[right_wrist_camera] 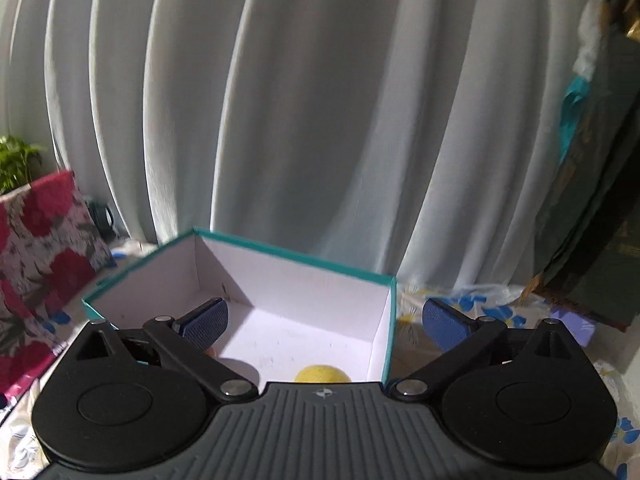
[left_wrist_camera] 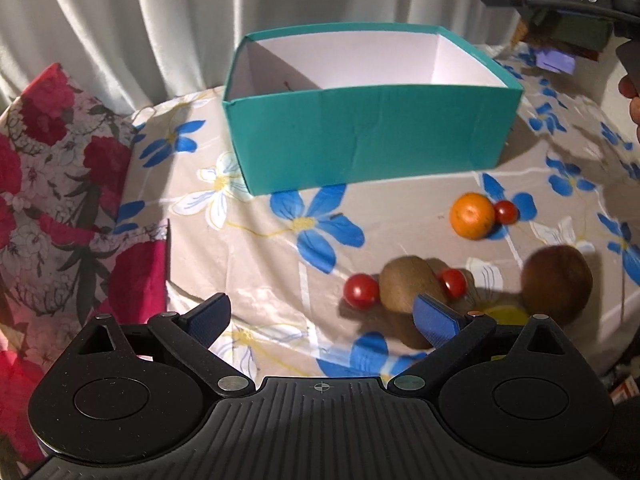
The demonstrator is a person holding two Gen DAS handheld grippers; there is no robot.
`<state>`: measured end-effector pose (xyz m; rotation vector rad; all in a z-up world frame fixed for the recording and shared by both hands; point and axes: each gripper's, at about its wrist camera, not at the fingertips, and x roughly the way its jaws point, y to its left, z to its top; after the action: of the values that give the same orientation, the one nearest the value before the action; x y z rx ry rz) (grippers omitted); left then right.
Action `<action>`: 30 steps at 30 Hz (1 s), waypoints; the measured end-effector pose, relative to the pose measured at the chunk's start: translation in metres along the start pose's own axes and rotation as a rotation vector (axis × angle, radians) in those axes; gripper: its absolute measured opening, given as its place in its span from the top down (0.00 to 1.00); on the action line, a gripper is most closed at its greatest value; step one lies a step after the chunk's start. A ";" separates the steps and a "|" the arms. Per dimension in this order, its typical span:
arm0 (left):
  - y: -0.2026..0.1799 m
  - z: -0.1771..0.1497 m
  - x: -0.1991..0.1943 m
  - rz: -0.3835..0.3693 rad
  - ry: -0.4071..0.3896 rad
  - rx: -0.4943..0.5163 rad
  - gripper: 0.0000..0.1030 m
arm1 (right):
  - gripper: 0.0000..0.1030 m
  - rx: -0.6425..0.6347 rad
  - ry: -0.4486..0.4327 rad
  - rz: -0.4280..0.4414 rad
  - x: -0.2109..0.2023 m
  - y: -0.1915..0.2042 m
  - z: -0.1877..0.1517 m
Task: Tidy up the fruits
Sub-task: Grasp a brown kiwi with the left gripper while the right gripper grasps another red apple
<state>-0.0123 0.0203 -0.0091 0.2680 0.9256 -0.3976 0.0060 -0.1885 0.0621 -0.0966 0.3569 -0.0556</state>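
— While my left gripper (left_wrist_camera: 324,316) hangs wide open and empty, I see the fruit on the flowered cloth (left_wrist_camera: 280,280): an orange (left_wrist_camera: 472,215), kiwis (left_wrist_camera: 408,285), cherry tomatoes (left_wrist_camera: 362,290), all near of the teal box (left_wrist_camera: 372,136).

— And your right?

— My right gripper (right_wrist_camera: 326,320) is spread fully, holding nothing, over the box's near right corner. A yellow fruit (right_wrist_camera: 322,374) lies inside on the white floor.
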 end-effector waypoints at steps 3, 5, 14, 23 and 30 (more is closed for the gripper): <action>-0.010 -0.014 -0.001 -0.043 0.009 0.054 0.03 | 0.00 0.038 0.013 -0.012 -0.027 -0.004 -0.016; -0.013 -0.020 0.001 -0.070 0.033 0.061 0.03 | 0.00 0.085 0.040 -0.011 -0.040 -0.007 -0.027; -0.037 -0.039 0.007 -0.187 0.079 0.123 0.11 | 0.00 0.167 0.114 -0.074 -0.072 -0.016 -0.061; -0.050 -0.045 0.024 -0.184 0.155 0.145 0.31 | 0.00 0.164 0.163 -0.119 -0.083 -0.019 -0.072; -0.050 -0.042 0.025 -0.168 0.152 0.139 0.51 | 0.00 0.141 0.213 -0.100 -0.086 -0.012 -0.078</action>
<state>-0.0514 -0.0130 -0.0563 0.3527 1.0750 -0.6039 -0.1022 -0.2005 0.0200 0.0319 0.5596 -0.1905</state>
